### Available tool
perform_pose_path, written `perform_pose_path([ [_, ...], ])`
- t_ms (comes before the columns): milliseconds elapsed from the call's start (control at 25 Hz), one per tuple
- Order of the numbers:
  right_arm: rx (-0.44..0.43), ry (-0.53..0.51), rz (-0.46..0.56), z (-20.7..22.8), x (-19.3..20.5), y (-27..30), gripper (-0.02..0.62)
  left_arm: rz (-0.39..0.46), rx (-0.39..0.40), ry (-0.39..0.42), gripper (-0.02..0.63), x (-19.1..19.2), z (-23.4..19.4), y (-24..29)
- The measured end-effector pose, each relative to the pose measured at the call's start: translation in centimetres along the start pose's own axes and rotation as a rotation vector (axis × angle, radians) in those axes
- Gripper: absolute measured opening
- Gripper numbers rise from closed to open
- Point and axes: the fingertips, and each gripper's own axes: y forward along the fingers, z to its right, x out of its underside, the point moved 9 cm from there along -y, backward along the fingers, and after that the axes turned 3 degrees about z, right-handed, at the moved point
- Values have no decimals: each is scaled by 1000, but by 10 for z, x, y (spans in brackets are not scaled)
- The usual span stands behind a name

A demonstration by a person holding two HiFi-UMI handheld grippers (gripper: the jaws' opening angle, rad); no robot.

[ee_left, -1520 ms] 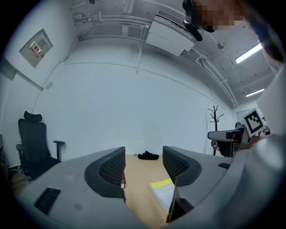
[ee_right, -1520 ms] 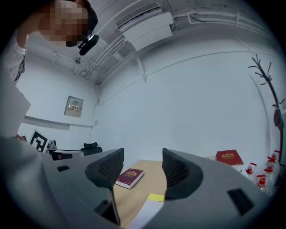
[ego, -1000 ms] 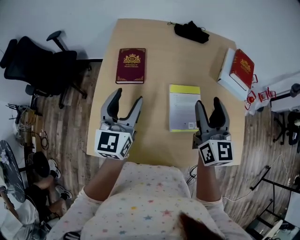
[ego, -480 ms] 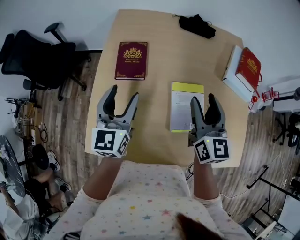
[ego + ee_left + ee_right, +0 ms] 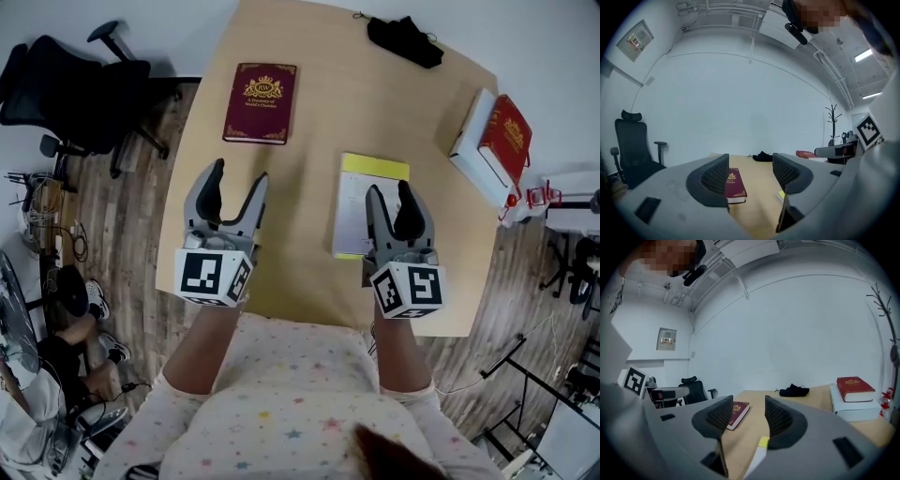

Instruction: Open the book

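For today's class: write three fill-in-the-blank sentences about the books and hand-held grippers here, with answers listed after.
1. The maroon book on the table is ___, not open.
2. In the stack at the table's edge, the red book lies on top and the bottom book is ___.
3. The left hand-held gripper and the right hand-held gripper both have their jaws ___, holding nothing.
Answers: closed; white; open.

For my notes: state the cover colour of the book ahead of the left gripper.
The book is maroon with gold crest and border; clearest in head view.
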Motion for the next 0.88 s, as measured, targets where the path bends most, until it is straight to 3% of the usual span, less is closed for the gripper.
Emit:
perform_pose_path([
  [880,28,20,-347,1,143,41,127,-85,7,-40,265,52,-5,-10],
])
